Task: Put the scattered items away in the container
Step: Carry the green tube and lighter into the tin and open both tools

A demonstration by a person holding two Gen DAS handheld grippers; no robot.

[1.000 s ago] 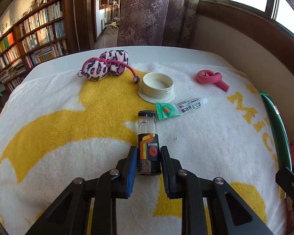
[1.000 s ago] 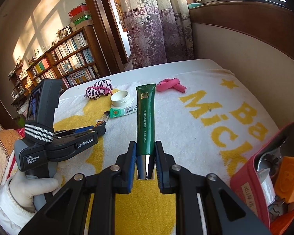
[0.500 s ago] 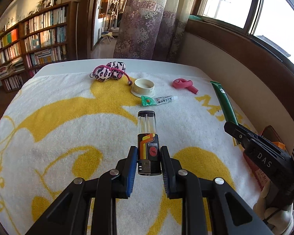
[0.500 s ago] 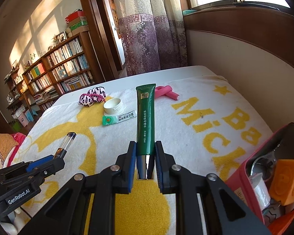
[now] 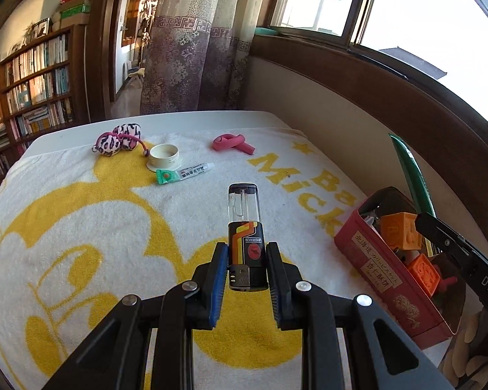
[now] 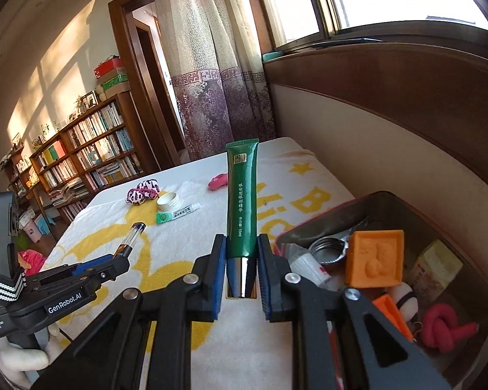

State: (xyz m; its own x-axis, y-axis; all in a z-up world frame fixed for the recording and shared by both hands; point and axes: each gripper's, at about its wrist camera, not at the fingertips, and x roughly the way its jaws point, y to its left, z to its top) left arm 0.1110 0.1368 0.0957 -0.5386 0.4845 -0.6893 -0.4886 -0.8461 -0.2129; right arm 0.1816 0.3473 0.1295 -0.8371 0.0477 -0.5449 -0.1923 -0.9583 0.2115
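Count: two black two-finger grippers, each carrying one item. Four loose items on the white-and-yellow printed towel [image 5: 81,214]: one pink-and-black leopard-print pom-pom hair tie [image 5: 117,139], one shallow cream plastic jar lid [image 5: 164,156], one small white-and-green ointment tube [image 5: 183,173], one pink knotted foam hair curler [image 5: 233,142]. One red rectangular tin container [image 5: 379,271] sits at the towel's right edge, already part full: two orange embossed foam cubes [image 6: 374,258] seen from the left wrist, one pink knotted curler inside [image 6: 444,330], one metal lid, a white tube end, a small white striped toy; the rest of the contents can't be made out. Left gripper [image 5: 246,265] is clenched on a lighter with a clear tank and a black body with orange-yellow stripes [image 5: 244,230]: the striped body sits between the blue pads, metal head toward the camera, clear tank projecting forward past the fingertips, held above the towel, left of the tin. Right gripper [image 6: 242,261] is clamped on a long dark green cosmetic tube with a chrome cap [image 6: 242,195]: pads bear on the lower green section just above the cap, cap toward the camera, flat crimped end pointing away, gold print down its length. The tube is just left of the tin's open top, not inside it. A light-gloved hand [image 6: 19,360] holds the left gripper's handle.
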